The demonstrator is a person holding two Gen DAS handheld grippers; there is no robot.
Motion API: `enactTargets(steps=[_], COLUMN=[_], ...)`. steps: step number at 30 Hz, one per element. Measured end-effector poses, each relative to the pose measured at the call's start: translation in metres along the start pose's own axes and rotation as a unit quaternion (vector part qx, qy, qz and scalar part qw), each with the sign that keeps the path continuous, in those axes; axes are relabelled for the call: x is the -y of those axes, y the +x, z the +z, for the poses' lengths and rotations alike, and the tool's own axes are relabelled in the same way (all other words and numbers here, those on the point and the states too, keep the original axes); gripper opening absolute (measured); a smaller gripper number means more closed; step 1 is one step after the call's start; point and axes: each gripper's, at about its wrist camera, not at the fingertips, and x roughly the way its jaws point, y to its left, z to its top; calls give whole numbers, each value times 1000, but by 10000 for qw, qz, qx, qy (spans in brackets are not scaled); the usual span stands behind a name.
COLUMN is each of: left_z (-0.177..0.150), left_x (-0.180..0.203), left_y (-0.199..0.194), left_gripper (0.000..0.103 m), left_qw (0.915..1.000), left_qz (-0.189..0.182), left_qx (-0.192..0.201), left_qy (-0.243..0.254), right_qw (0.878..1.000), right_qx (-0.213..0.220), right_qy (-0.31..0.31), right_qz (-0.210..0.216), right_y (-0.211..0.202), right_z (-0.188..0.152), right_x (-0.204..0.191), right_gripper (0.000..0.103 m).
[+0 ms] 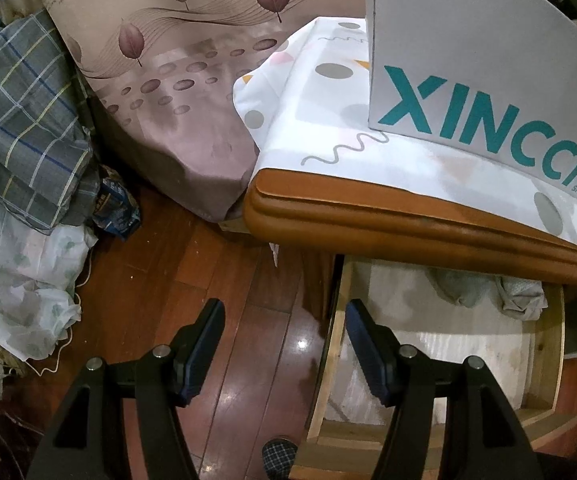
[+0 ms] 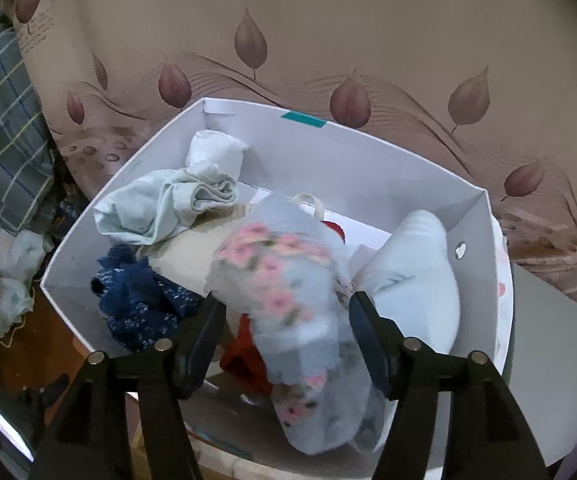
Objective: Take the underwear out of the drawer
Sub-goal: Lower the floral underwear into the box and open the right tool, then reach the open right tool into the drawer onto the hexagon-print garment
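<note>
The right gripper [image 2: 284, 320] stands open over the box [image 2: 484, 216]; the floral underwear [image 2: 288, 300], blurred, lies between its jaws, seemingly let go, long axis running away from them. The left gripper [image 1: 284, 328], open and empty, hangs by the drawer [image 1: 548, 344], nearer the grey pieces [image 1: 520, 292] inside.

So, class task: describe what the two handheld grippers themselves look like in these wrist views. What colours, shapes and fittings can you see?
The left gripper and right gripper look the same: two matt black angular arms with triangular cut-outs, each ending in a flat finger faced with a dark navy pad. Round silver bolt heads sit on the linkages. No cables, markings, hands or sleeves show.
</note>
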Motion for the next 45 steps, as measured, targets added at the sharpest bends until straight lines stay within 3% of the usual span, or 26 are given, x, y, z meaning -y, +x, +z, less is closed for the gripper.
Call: enactTargets(steps=[10,17,22,29,34,37,45], left_z=[-2,0,0,0,0,-1,-2], left_x=[2,-6,-14,-19,-22,-24,-28], left_y=[2,4,4,4,4,4,6], left_gripper=[64,64,64,64,64,64,64], left_qw=[10000,9999,9997,9994,9993,9991,9988], left_qz=[45,121,143,162,176,153,164], left_qx=[-31,-71,-91,-123,-141,-176,-235], left_qy=[55,-42,-174,-282,-314,-344,-398], right_qw=[9990,9956,9928,9895,9797,9698,9259], right_qx=[391,663,626,187,-247,-453,-743], right_qy=[-179,-655,-1014,-1433,-1954,-2341,-3474], right_qz=[108,47,-78,-77,-363,-520,-1286], right_y=[-51,-84,-86,-51,-9,18,93], right_z=[-15,-66,-122,-207,-243,-260,-279], right_x=[-4,-10,-11,-6,-9,-14,-25], right_gripper=[66,66,66,66,64,62,57])
